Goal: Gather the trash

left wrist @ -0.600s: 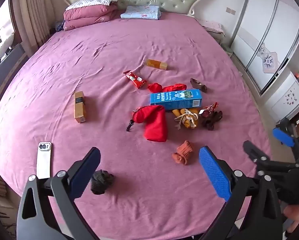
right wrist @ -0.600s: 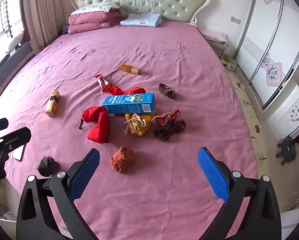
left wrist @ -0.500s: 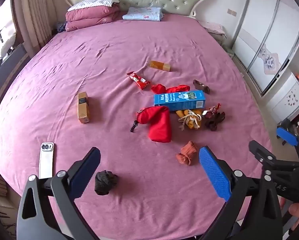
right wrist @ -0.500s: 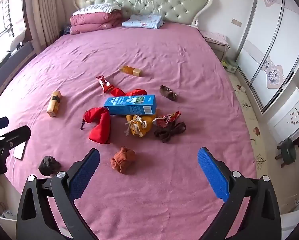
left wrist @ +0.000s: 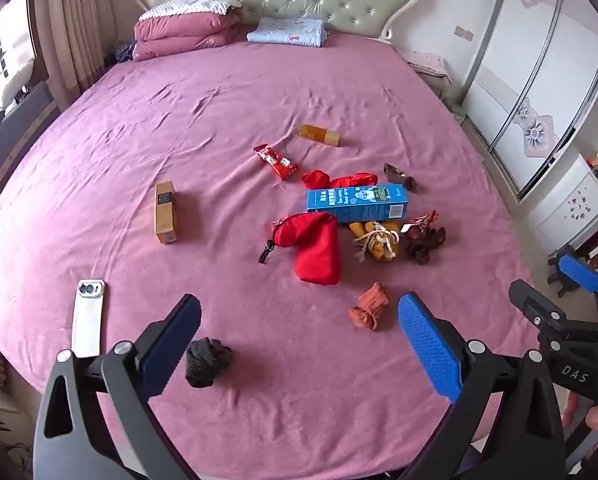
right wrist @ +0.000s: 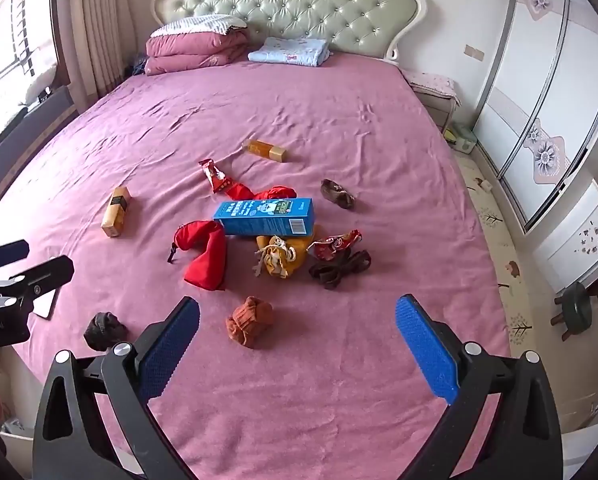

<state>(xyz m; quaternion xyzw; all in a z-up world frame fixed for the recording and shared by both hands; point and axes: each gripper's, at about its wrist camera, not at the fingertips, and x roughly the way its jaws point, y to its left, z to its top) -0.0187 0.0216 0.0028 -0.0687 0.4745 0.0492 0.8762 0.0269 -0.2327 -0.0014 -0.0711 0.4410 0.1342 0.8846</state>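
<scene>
Both the left gripper (left wrist: 299, 344) and right gripper (right wrist: 297, 344) hover spread wide, empty. Crinkly red snack wrapper (left wrist: 275, 162) and glossy blue carton (left wrist: 357, 203) lie mid-bed on the wrinkled pink bedspread (left wrist: 179, 128).

Location: a home bedroom. Indicators: a large bed (right wrist: 339, 112) covered by a pink sheet, a tufted green headboard (right wrist: 291, 8), folded quilts (right wrist: 195, 46) and a folded blue blanket (right wrist: 289, 50) at its head, a wardrobe (right wrist: 547, 80) with sliding doors, curtains (right wrist: 95, 32) beside a window (right wrist: 15, 36), and a nightstand (right wrist: 435, 92).
</scene>
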